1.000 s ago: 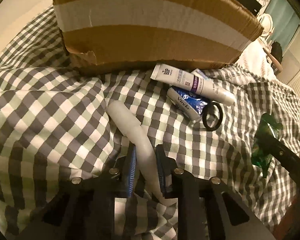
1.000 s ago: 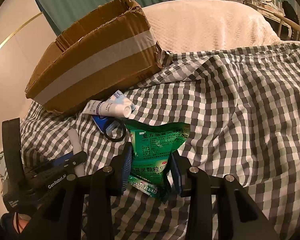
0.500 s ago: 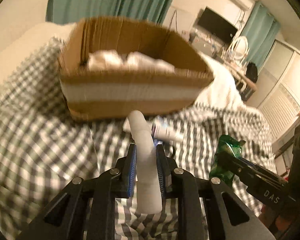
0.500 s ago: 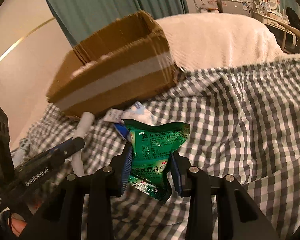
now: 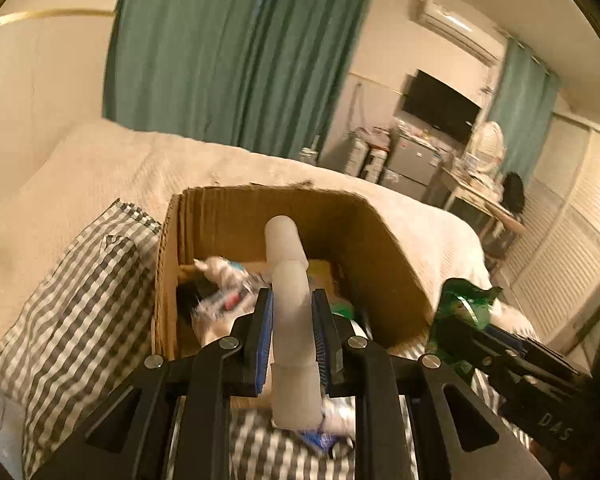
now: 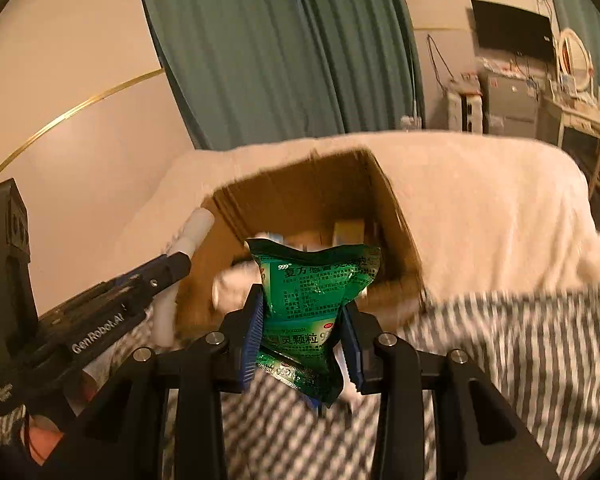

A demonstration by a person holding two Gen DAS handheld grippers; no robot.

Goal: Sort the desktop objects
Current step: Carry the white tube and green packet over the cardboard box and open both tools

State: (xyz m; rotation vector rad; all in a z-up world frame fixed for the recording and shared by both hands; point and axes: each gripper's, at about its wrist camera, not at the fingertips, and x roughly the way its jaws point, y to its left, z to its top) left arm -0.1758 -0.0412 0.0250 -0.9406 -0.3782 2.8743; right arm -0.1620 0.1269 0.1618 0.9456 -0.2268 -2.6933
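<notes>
Both loads face the cardboard box (image 5: 384, 240): your left hand-held gripper (image 5: 292, 336) pinches the white tube (image 5: 290, 280) (long axis boxward), your right hand-held gripper (image 6: 303, 340) the green packet (image 6: 314, 288).

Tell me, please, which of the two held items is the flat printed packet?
The green sachet in the right gripper; the left gripper holds a plain white tube.

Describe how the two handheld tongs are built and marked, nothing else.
Both tongs, left and right, are matte black plastic frames with silver screw heads and ribbed blue pads lining the fingers. Seen from the side, the left one reads "GenRobot.AI" in white; the right one shows pale letters "DAS". No cables or sleeves show.
</notes>
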